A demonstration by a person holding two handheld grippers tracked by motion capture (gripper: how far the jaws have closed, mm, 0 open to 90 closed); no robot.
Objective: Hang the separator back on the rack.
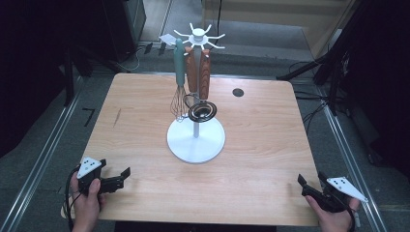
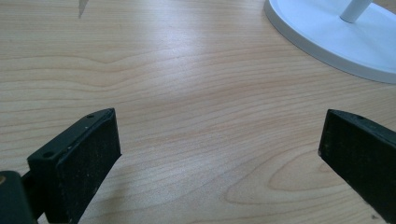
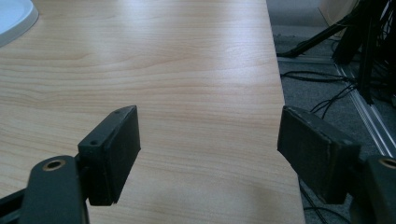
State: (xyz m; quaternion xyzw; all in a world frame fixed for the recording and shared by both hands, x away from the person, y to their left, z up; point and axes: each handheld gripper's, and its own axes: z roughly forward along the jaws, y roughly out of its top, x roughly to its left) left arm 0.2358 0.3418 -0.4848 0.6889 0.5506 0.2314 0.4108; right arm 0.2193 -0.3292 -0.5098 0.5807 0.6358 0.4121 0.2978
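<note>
The white metal utensil stand with a round base (image 1: 196, 140) is placed near the middle of the light wooden table (image 1: 261, 145), slightly toward the far edge. From its spoked top are hung a wire whisk with a teal handle (image 1: 179, 82) and two wooden-handled utensils (image 1: 198, 72), one ending in a dark coiled head (image 1: 202, 111). A small dark round hole (image 1: 237, 92) is seen near the far right corner. The left gripper (image 1: 118, 180) is held at the near left corner, its jaws spread wide apart with nothing between them, the base (image 2: 327, 32) lying ahead. The right gripper (image 1: 309, 186) is held at the near right corner, jaws likewise apart and empty. Bare wood lies between both grippers and the stand.
</note>
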